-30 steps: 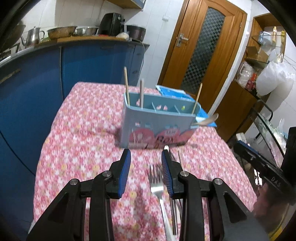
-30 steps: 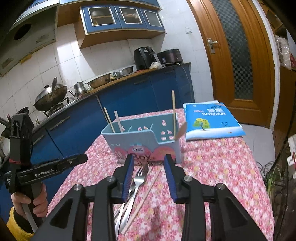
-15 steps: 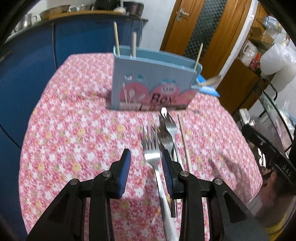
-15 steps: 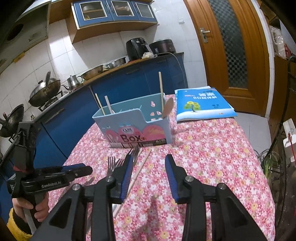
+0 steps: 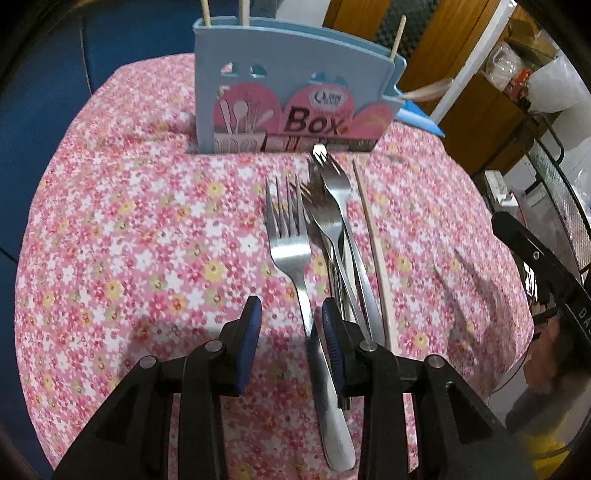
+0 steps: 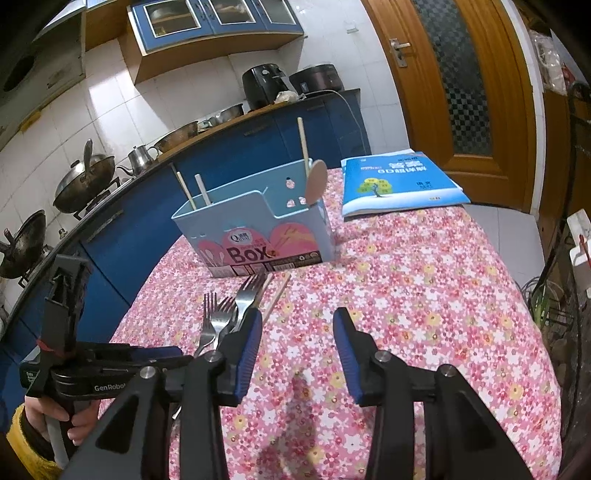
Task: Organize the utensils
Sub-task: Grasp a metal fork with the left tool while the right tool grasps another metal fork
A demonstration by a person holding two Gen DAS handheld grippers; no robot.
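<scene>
The left gripper is spread apart, low over the flowery tablecloth. The handle of a big fork runs between its blue fingers, close to the one at 3 o'clock. Nothing is pinched. More forks lie in a pile just beside the big fork, at its 3 o'clock side, with their prongs pointing to 12 o'clock. A single chopstick lies next to that pile, further toward 3 o'clock.

At 12 o'clock from the forks stands the blue utensil box, with "Box" written on it. Some chopsticks and a wooden spoon stick up out of it.

The right gripper is spread wide too and holds nothing. It hangs over bare tablecloth, with the forks at its 10 o'clock. A blue book lies on the table at 1 o'clock from it, well apart from the box
</scene>
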